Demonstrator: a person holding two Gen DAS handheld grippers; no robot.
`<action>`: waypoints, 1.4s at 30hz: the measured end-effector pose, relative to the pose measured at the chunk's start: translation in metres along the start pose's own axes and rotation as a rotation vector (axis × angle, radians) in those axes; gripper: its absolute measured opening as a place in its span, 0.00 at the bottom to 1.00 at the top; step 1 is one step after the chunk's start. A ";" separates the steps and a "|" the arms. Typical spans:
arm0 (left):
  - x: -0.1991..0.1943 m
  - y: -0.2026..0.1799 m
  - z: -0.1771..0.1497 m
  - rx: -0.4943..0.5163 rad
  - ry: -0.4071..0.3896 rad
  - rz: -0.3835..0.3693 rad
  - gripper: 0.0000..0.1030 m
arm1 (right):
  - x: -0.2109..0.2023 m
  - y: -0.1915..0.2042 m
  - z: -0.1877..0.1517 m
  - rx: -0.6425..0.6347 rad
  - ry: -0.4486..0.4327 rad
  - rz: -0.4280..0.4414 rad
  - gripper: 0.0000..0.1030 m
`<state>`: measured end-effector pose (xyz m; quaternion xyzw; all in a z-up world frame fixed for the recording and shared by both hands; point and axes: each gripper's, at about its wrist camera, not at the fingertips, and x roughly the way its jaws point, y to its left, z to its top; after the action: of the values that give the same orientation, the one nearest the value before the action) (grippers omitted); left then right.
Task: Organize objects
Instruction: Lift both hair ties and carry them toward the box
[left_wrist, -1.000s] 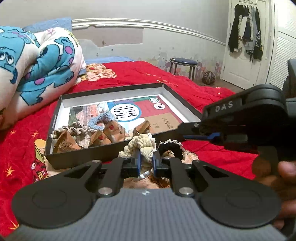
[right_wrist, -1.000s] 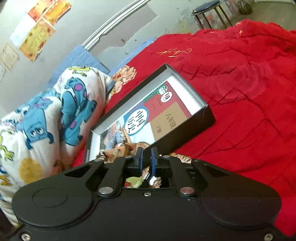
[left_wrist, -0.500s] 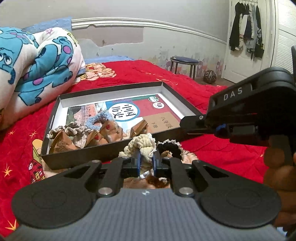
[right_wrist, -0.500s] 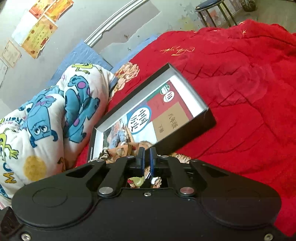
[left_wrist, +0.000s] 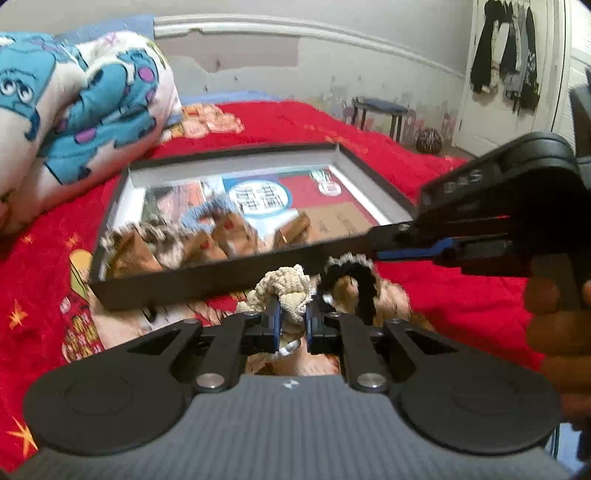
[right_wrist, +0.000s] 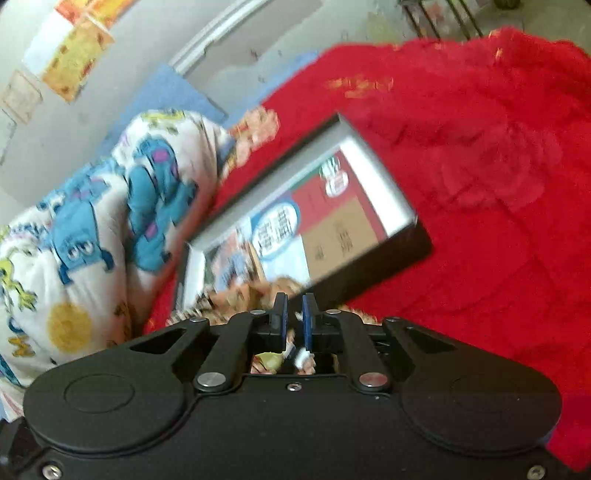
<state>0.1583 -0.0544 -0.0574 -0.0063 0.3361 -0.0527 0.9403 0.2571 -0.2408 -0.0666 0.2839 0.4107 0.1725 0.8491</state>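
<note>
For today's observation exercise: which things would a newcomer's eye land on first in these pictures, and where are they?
The bright red bedspread fills most of both views, with a shallow black box on it holding a book and small items. Just in front of the box, the left tool is shut on a cream knitted scrunchie. A blue-monster quilt is piled at the left.

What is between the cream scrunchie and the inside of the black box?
In the left wrist view, only the near wall of the black box stands between it and the cream scrunchie, which the left gripper pinches.
</note>
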 end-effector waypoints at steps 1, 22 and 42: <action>0.002 -0.001 -0.002 0.003 0.004 0.000 0.16 | 0.004 0.001 -0.002 -0.016 0.010 -0.019 0.13; 0.020 -0.003 -0.003 -0.002 0.048 0.046 0.17 | 0.031 0.013 -0.020 -0.126 0.043 -0.114 0.56; 0.007 0.004 -0.005 0.018 0.090 0.075 0.16 | 0.061 0.054 -0.051 -0.502 0.073 -0.159 0.42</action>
<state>0.1604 -0.0507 -0.0659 0.0171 0.3776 -0.0207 0.9256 0.2498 -0.1494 -0.0947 0.0246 0.4066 0.2117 0.8884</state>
